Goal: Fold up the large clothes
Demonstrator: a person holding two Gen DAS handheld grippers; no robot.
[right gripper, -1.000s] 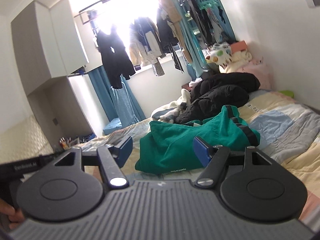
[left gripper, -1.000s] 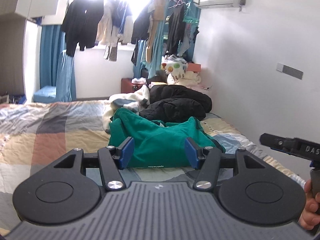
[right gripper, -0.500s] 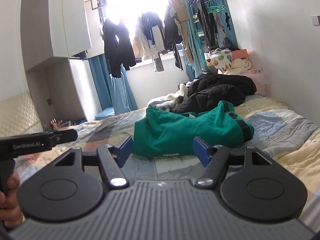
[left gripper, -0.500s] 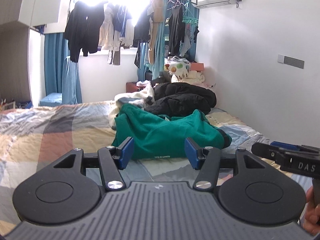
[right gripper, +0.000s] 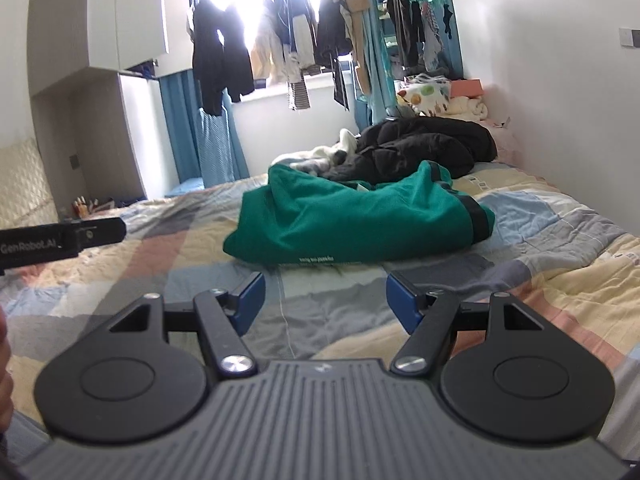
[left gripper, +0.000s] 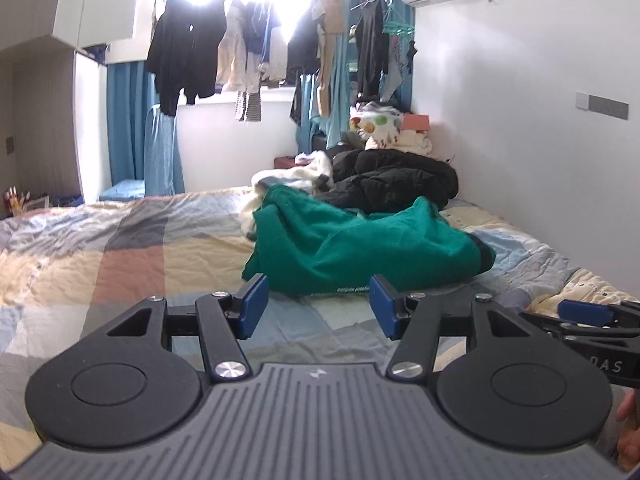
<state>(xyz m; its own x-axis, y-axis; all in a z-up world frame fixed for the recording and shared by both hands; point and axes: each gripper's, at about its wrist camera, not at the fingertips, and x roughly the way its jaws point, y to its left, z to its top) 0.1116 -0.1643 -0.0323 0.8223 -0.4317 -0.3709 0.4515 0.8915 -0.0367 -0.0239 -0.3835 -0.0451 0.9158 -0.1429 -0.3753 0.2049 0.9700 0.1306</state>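
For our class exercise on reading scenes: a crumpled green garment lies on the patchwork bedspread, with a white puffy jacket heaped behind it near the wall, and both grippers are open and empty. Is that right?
Not quite. The puffy jacket behind the green garment is black, not white, as the right wrist view shows. The rest holds: the garment lies crumpled on the patchwork bedspread, and the left gripper and right gripper are open and empty.

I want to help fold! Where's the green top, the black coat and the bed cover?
green top (right gripper: 360,224): right wrist view, front fold.
black coat (right gripper: 432,144): right wrist view, middle.
bed cover (left gripper: 132,248): left wrist view, bare patch.
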